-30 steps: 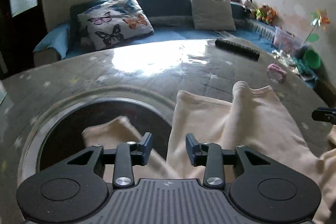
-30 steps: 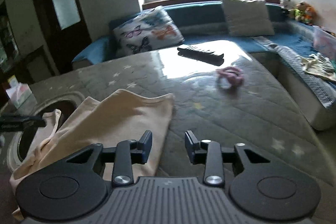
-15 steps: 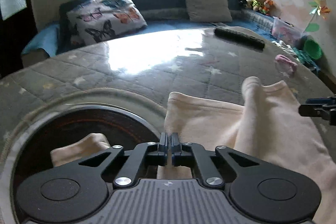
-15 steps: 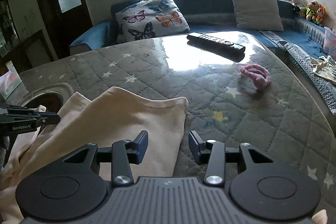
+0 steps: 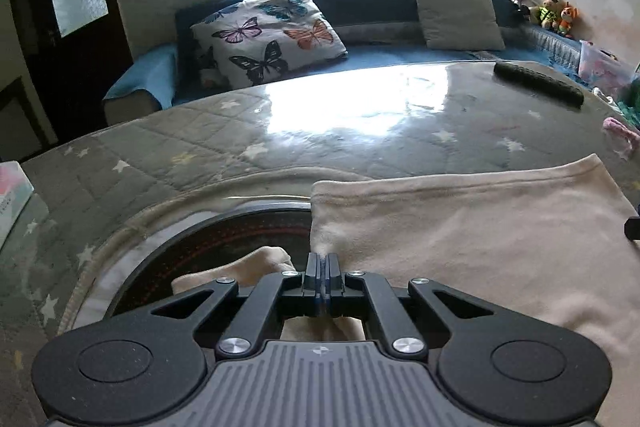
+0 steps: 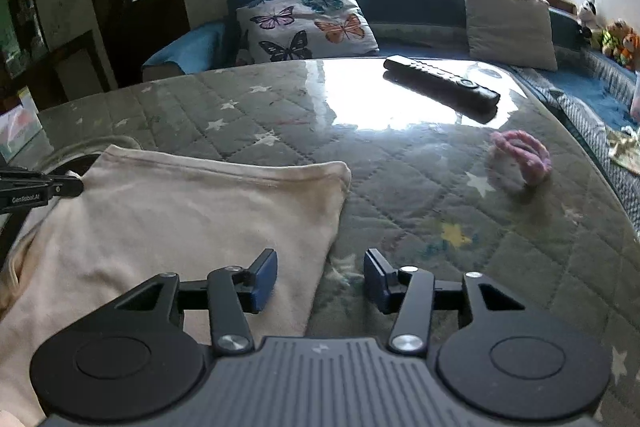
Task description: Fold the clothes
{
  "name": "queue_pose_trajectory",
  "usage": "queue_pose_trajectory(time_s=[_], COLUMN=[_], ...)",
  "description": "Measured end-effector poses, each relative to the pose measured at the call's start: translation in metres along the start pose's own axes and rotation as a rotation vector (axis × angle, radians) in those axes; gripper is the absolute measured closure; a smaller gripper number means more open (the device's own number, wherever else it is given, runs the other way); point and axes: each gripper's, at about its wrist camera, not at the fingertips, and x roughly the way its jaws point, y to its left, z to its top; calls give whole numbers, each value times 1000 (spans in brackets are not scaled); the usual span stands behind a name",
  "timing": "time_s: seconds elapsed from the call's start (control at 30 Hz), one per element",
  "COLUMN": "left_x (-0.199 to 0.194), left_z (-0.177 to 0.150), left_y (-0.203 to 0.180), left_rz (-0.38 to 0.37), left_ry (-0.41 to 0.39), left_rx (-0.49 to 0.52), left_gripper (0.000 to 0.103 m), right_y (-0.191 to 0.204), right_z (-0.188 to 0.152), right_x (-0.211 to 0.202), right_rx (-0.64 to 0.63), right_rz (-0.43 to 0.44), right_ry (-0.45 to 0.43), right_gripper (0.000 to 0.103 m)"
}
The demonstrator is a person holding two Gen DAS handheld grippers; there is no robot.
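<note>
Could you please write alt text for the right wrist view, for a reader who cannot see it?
The open right gripper hovers over the right edge of a cream garment spread on a star-patterned quilted table. Beyond lie a black remote and a pink hair tie; the left gripper enters at far left.

Cream garment (image 6: 180, 211), grey star-patterned table cover (image 6: 440, 227), white butterfly-print cushion (image 6: 308, 21), pink hair tie (image 6: 520, 155).

One cream garment (image 6: 180, 211), two cushions (image 6: 308, 21) (one butterfly-printed), one remote (image 6: 442, 83).
</note>
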Motion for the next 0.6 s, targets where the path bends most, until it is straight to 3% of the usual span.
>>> queue_pose_trajectory(time_s=[0.17,0.23,0.3,0.37,0.5,0.6], left_x=[-11,-21,-33,-46,-61,-67], left_z=[0,-2,-5,-9,-20,-32], left_y=[9,12,18,27,47,58], left_rz=[-7,-4,4,19,65,86], left_ry=[2,-6,-19,-35,-36,-22], left_rx=[-19,-29,-43,-61,-89,-103], left_gripper=[96,84,60,53,49,49], right_y=[13,23,35,47,78,101], right_z=[2,-1,-5,-10,-25,-38], right_x=[0,-5,-11,-15,-18,-23], right_rx=[-45,-71,-98,-126,-186,-248], right_rz=[18,45,77,111,182,229], right_ry=[-10,-8,-4,4,36,48], right_gripper=[49,47,47,46,45,29])
